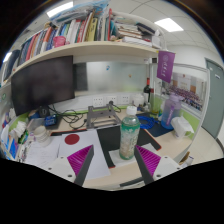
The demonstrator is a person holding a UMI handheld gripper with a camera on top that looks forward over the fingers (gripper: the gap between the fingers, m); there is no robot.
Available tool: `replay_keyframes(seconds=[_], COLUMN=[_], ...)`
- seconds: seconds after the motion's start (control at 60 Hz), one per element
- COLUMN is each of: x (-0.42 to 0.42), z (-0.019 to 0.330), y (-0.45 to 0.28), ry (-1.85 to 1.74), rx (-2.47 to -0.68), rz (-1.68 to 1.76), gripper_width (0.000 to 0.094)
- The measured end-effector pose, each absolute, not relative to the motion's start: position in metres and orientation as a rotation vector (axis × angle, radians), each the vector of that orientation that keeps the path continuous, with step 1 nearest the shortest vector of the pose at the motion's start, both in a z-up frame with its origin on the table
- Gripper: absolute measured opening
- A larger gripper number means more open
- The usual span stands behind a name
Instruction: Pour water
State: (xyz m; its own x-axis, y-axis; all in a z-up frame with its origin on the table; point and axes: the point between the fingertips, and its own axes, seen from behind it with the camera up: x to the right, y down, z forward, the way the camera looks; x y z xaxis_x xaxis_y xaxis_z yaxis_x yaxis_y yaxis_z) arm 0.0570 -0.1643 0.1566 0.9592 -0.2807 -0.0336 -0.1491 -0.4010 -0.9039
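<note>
A clear plastic bottle (pixel 128 136) with a green cap and a pale label stands upright on the white desk (pixel 105 160), just ahead of my fingers and nearer the right one. My gripper (pixel 114 160) is open, with the magenta pads (pixel 80 158) wide apart at either side and nothing between them. The bottle is not touched by either finger. A dark red round coaster or lid (pixel 71 139) lies on the desk ahead of the left finger.
A dark monitor (pixel 42 85) stands at the left under a shelf of books (pixel 75 35). A grey metal device (pixel 103 115) sits at the back. A white cup (pixel 37 130), a purple sign (pixel 165 66) and small clutter stand around the desk.
</note>
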Motion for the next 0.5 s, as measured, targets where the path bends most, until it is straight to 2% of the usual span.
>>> replay_keyframes(seconds=[0.117,0.333,0.467,0.5], x=[0.098,0.125,0.139,0.143], z=[0.141,0.119,0.111,0.108], y=[-0.143,-0.079,-0.062,-0.058], ry=[0.29,0.205,0.164,0.168], rx=[-1.968,-1.931,-1.9,-1.897], rz=[-0.19,-0.174,-0.173,-0.175], gripper_width=[0.0841,0.0814,0.0615,0.0514])
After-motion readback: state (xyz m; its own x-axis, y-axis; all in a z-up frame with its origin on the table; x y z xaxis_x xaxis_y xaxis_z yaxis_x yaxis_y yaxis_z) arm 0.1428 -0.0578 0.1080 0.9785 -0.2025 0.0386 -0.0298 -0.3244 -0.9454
